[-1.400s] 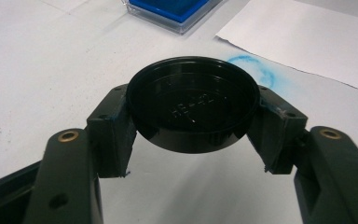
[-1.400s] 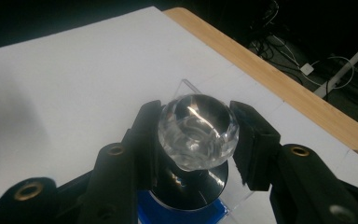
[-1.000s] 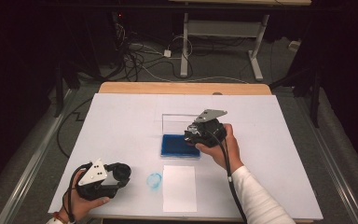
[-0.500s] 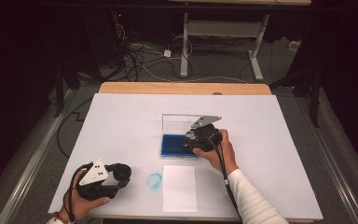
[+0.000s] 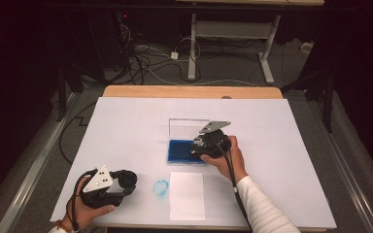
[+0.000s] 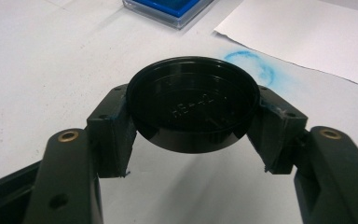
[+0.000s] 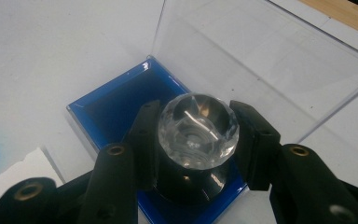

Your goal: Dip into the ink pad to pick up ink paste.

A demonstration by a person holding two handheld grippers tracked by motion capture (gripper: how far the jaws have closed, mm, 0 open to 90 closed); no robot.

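In the right gripper view, the stamp (image 7: 196, 140) covers the near middle of the blue ink pad (image 7: 116, 105), so contact between the stamp's underside and the pad cannot be determined. The black base of the stamp is largely concealed behind its faceted clear top and the jaws. In the high view, the right gripper (image 5: 205, 145) masks the right part of the pad, and its jaws are not distinguishable there. In the left gripper view, raised lettering inside the black cap (image 6: 192, 102) is too small to read; beyond the cap, the pad is cut off by the top edge.
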